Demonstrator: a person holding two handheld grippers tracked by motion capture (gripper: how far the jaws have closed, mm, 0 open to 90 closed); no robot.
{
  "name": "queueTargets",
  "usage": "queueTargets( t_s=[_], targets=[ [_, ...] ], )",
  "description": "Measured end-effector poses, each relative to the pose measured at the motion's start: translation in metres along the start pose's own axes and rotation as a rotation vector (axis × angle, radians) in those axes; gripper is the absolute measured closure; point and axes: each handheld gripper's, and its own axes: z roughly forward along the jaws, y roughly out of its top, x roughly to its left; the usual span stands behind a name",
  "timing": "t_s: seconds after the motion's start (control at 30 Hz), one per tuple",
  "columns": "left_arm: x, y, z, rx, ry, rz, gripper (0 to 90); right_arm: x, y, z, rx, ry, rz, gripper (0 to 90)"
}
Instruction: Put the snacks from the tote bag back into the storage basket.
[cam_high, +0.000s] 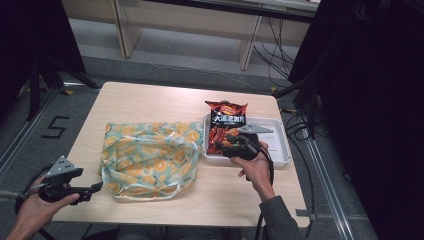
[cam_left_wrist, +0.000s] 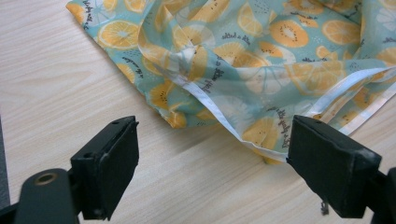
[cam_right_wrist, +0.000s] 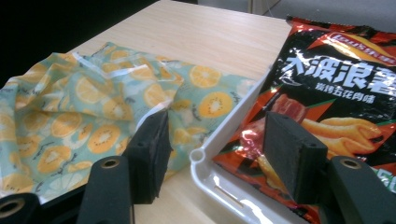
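One snack bag (right of the right jaws), one tray, one fruit-print bag, one table

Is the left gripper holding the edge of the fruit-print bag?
No, in the left gripper view the left gripper stands open over bare table, and the fruit-print bag lies beyond its jaws, untouched.

Your red-and-black snack bag lies tilted in the white tray; the citrus-print cloth bag lies crumpled beside it.

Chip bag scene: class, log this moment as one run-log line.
left gripper: open, by fruit bag | right gripper: open, over tray rim | chip bag: in tray
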Motion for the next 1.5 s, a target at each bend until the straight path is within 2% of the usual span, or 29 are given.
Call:
queueTargets(
  t_s=[0.07, 0.1, 0.13, 0.17, 0.2, 0.23, 0.27, 0.37, 0.43, 0.5, 0.53, 0.6, 0.63, 0.67, 0.77, 0.83, 0.93, 0.97, 1.0, 1.07, 1.13, 1.17, 1.2, 1.27, 1.3, 1.33, 1.43, 1.47, 1.5],
  targets=[
    [0.001, 0.001, -0.001, 0.021, -0.003, 0.032, 16.0, 0.004, -0.003, -0.002, 0.011, 0.0, 0.023, 41.7],
    [0.0, 0.001, 0.0, 0.008, -0.004, 0.017, 16.0, 0.002, -0.003, -0.002, 0.005, -0.001, -0.011, 41.4],
    [-0.002, 0.001, -0.001, 0.01, 0.002, 0.01, 16.0, 0.004, -0.004, -0.002, 0.009, -0.005, 0.003, 40.9],
    [0.001, 0.002, 0.0, 0.006, 0.0, 0.062, 16.0, 0.004, -0.006, -0.001, 0.011, 0.007, -0.007, 40.4],
    [-0.003, 0.001, 0.001, -0.002, -0.003, -0.002, 16.0, 0.005, -0.007, -0.001, 0.013, 0.013, -0.002, 40.3],
    [-0.003, 0.0, 0.001, -0.009, -0.003, -0.01, 16.0, 0.008, -0.009, 0.0, 0.016, 0.015, 0.003, 40.1],
    [-0.002, 0.001, 0.0, 0.007, -0.005, 0.017, 16.0, 0.009, -0.01, 0.0, 0.022, 0.012, -0.001, 40.0],
    [-0.002, 0.001, 0.0, 0.004, 0.0, 0.01, 16.0, 0.012, -0.013, 0.001, 0.031, 0.031, -0.004, 39.3],
    [0.0, 0.002, -0.001, 0.02, -0.002, 0.051, 16.0, 0.012, -0.015, 0.001, 0.04, 0.032, -0.025, 38.8],
    [-0.003, 0.001, 0.0, 0.008, -0.003, 0.009, 16.0, 0.015, -0.018, 0.002, 0.043, 0.038, -0.017, 38.6],
    [-0.001, 0.002, 0.0, 0.006, 0.004, 0.057, 16.0, 0.016, -0.018, 0.0, 0.06, 0.036, -0.012, 38.5],
    [-0.003, 0.001, 0.0, -0.002, -0.002, 0.007, 16.0, 0.017, -0.019, -0.001, 0.055, 0.036, -0.011, 38.1],
    [0.003, 0.003, 0.0, 0.001, -0.004, 0.106, 16.0, 0.016, -0.02, -0.002, 0.053, 0.029, -0.034, 38.0],
    [0.004, 0.003, -0.001, 0.013, -0.002, 0.113, 16.0, 0.017, -0.021, -0.002, 0.055, 0.04, -0.018, 37.8],
    [0.0, 0.002, 0.001, -0.019, -0.004, 0.061, 16.0, 0.019, -0.024, -0.001, 0.057, 0.051, -0.015, 37.5],
    [-0.004, 0.001, -0.001, 0.0, 0.005, 0.011, 16.0, 0.02, -0.026, -0.002, 0.064, 0.046, -0.03, 37.3],
    [-0.003, 0.001, 0.0, -0.012, 0.001, 0.018, 16.0, 0.022, -0.028, -0.003, 0.063, 0.063, -0.05, 36.2],
    [-0.003, 0.001, 0.0, -0.013, 0.001, 0.017, 16.0, 0.026, -0.029, -0.004, 0.067, 0.065, -0.031, 36.0],
    [0.001, 0.003, -0.001, -0.003, 0.006, 0.082, 16.0, 0.026, -0.03, -0.004, 0.07, 0.071, -0.034, 35.9],
    [-0.003, 0.001, 0.0, -0.014, 0.001, 0.013, 16.0, 0.028, -0.032, -0.004, 0.07, 0.074, -0.047, 35.0],
    [-0.003, 0.001, 0.0, -0.009, -0.002, 0.02, 16.0, 0.029, -0.033, -0.005, 0.078, 0.075, -0.063, 34.3],
    [0.0, 0.003, 0.0, 0.001, 0.003, 0.076, 16.0, 0.032, -0.034, -0.005, 0.089, 0.08, -0.032, 34.1],
    [0.001, 0.003, 0.0, -0.002, 0.003, 0.086, 16.0, 0.03, -0.034, -0.005, 0.081, 0.063, -0.091, 33.9],
    [-0.004, 0.001, -0.001, 0.003, 0.006, 0.02, 16.0, 0.034, -0.036, -0.005, 0.099, 0.079, -0.052, 33.5],
    [-0.004, 0.001, -0.001, 0.002, 0.006, 0.025, 16.0, 0.033, -0.037, -0.006, 0.104, 0.069, -0.068, 33.2],
    [0.002, 0.004, -0.002, 0.011, 0.012, 0.114, 16.0, 0.034, -0.038, -0.006, 0.095, 0.065, -0.063, 32.9],
    [-0.002, 0.001, -0.001, 0.009, -0.004, 0.046, 16.0, 0.035, -0.041, -0.007, 0.123, 0.065, -0.082, 32.2],
    [-0.001, 0.001, -0.001, 0.016, -0.007, 0.056, 16.0, 0.036, -0.043, -0.007, 0.123, 0.062, -0.083, 32.2],
    [0.002, 0.002, 0.0, -0.007, -0.003, 0.114, 16.0, 0.037, -0.045, -0.006, 0.13, 0.08, -0.075, 32.0]
  ],
)
